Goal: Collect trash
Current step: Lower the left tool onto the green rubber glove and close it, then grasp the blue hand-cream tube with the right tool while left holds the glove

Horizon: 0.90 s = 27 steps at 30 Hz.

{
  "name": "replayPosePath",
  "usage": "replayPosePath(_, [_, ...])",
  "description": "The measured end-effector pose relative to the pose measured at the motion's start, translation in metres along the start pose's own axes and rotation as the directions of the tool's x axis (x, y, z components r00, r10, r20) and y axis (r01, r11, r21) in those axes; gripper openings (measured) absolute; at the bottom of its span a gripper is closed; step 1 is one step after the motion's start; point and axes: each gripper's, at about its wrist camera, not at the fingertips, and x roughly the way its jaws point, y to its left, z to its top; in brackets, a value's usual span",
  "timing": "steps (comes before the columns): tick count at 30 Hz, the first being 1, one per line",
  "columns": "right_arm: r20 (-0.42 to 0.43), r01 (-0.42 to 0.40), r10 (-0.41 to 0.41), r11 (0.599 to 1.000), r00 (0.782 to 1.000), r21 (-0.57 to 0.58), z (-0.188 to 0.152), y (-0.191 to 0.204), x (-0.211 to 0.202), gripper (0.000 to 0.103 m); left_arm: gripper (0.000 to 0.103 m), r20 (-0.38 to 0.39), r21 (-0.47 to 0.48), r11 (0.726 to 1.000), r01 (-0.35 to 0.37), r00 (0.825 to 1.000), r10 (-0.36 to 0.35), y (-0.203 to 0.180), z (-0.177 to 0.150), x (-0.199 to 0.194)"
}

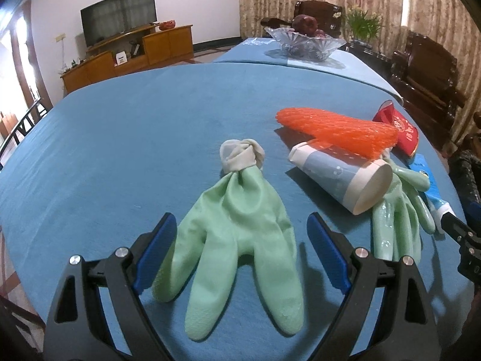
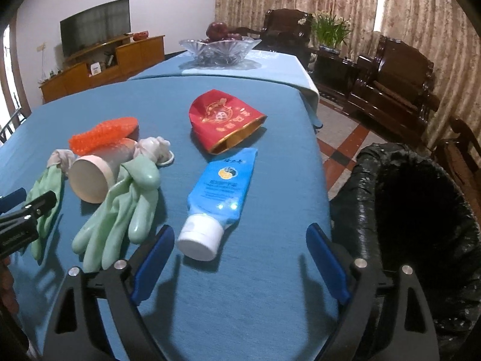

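Note:
Trash lies on a blue tablecloth (image 1: 120, 138). A green glove (image 1: 237, 234) with a grey cuff lies flat between the open fingers of my left gripper (image 1: 242, 234). A paper cup (image 1: 339, 174) lies on its side on a second green glove (image 1: 399, 219), under an orange foam net (image 1: 336, 129). My right gripper (image 2: 240, 243) is open and empty; a blue tube (image 2: 219, 192) with a white cap lies just ahead of it. A red paper cup (image 2: 225, 117) lies beyond the tube. A bin with a black bag (image 2: 415, 210) stands at the table's right edge.
A glass fruit bowl (image 2: 219, 48) stands on the far table section. Dark wooden chairs (image 2: 393, 81) stand to the right. A TV cabinet (image 1: 129, 54) is at the back left. My left gripper shows at the left edge of the right wrist view (image 2: 27, 207).

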Motion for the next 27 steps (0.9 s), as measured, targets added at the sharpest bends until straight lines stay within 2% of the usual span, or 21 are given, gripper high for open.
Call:
replayPosePath(3, [-0.027, -0.012, 0.012, 1.000, 1.000, -0.005, 0.002, 0.004, 0.009, 0.083, 0.086, -0.008, -0.009, 1.000, -0.002, 1.000, 0.002, 0.000, 0.004, 0.005])
replayPosePath(6, [-0.052, -0.019, 0.019, 1.000, 0.998, 0.007, 0.006, 0.005, 0.017, 0.073, 0.083, -0.042, -0.019, 1.000, 0.002, 0.999, -0.003, 0.000, 0.007, 0.014])
replayPosePath(7, [-0.063, -0.019, 0.020, 1.000, 0.998, 0.010, 0.008, 0.005, 0.020, 0.066, 0.080, -0.053, -0.020, 1.000, 0.002, 0.999, -0.003, 0.001, 0.007, 0.016])
replayPosePath(8, [-0.072, -0.024, 0.024, 1.000, 0.997, 0.013, 0.007, 0.004, 0.022, 0.060, 0.070, -0.063, -0.022, 1.000, 0.008, 0.998, -0.010, 0.001, 0.007, 0.018])
replayPosePath(9, [-0.073, -0.029, 0.030, 0.999, 0.997, 0.015, 0.006, 0.004, 0.023, 0.059, 0.065, -0.074, -0.024, 0.999, 0.021, 0.997, -0.023, 0.001, 0.007, 0.021])
replayPosePath(11, [-0.069, -0.047, 0.047, 0.999, 0.997, 0.003, 0.007, 0.006, 0.021, 0.043, 0.060, -0.077, -0.029, 0.999, 0.033, 0.996, -0.035, 0.001, 0.007, 0.022])
replayPosePath(12, [-0.068, -0.054, 0.053, 0.999, 0.996, -0.006, 0.006, 0.008, 0.020, 0.040, 0.054, -0.075, -0.024, 0.999, 0.038, 0.996, -0.040, -0.001, 0.007, 0.022])
replayPosePath(15, [-0.069, -0.062, 0.061, 0.998, 0.996, -0.001, 0.004, 0.008, 0.018, 0.038, 0.038, -0.070, -0.014, 0.999, 0.051, 0.996, -0.052, -0.005, 0.006, 0.020])
replayPosePath(18, [-0.070, -0.086, 0.087, 0.996, 0.994, 0.018, 0.003, 0.005, 0.012, 0.037, 0.028, -0.068, -0.025, 0.998, 0.065, 0.995, -0.066, -0.007, 0.007, 0.017])
replayPosePath(21, [-0.059, -0.095, 0.096, 0.995, 0.994, 0.011, 0.001, 0.002, 0.002, 0.035, 0.023, -0.066, -0.045, 0.996, 0.081, 0.994, -0.084, -0.006, 0.008, 0.011])
replayPosePath(27, [-0.059, -0.107, 0.106, 0.994, 0.993, -0.009, -0.004, -0.005, -0.018, 0.034, 0.021, -0.043, -0.033, 0.995, 0.096, 0.994, -0.098, -0.016, 0.004, -0.013])
